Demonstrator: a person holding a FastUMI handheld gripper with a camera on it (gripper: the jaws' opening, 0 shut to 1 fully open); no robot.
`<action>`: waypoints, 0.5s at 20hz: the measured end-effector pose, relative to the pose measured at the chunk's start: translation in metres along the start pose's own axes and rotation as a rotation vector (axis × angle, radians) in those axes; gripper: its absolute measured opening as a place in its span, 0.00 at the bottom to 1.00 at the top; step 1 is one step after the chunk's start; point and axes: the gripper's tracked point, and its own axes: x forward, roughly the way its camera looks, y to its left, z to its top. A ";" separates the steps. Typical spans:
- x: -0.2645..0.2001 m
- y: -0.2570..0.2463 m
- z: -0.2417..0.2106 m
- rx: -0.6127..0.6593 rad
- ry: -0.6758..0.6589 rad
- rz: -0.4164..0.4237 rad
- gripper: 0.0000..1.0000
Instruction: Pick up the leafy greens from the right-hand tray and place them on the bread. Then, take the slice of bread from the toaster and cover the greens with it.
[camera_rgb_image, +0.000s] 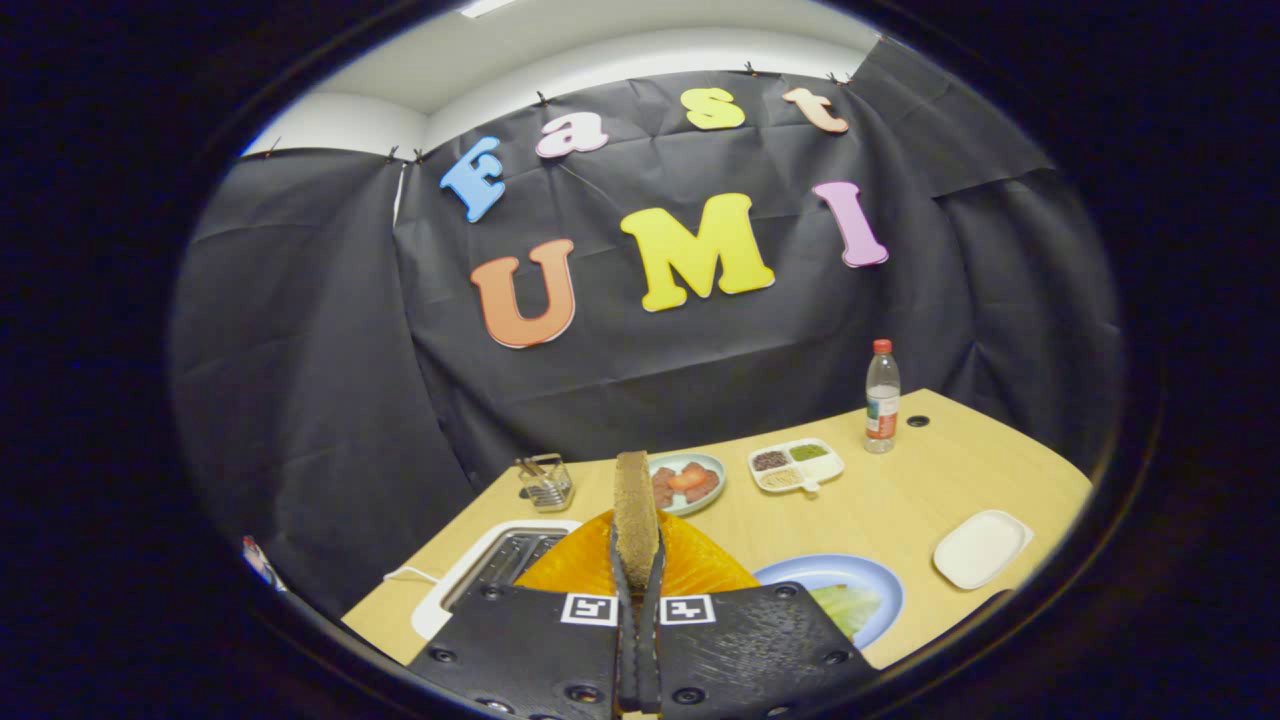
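A brown slice of bread (636, 505) stands on edge between my fingers, and my gripper (637, 572) is shut on its lower part, held above the table. Right behind it lies an orange plate (705, 565). To the left of the fingers is the white toaster (470, 575) with dark open slots. Pale leafy greens (848, 606) lie on a blue plate (830, 572) just right of the fingers; the gripper body hides what is under them.
An empty white tray (982, 548) sits at the right of the wooden table (900, 500). Farther back are a plate of red slices (687, 481), a divided condiment dish (796, 465), a water bottle (882, 397) and a small wire holder (545, 482).
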 end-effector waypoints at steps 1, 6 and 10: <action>0.003 -0.014 -0.008 0.008 0.010 -0.016 0.01; 0.021 -0.064 -0.046 0.096 0.094 -0.065 0.01; 0.028 -0.080 -0.070 0.204 0.166 -0.048 0.01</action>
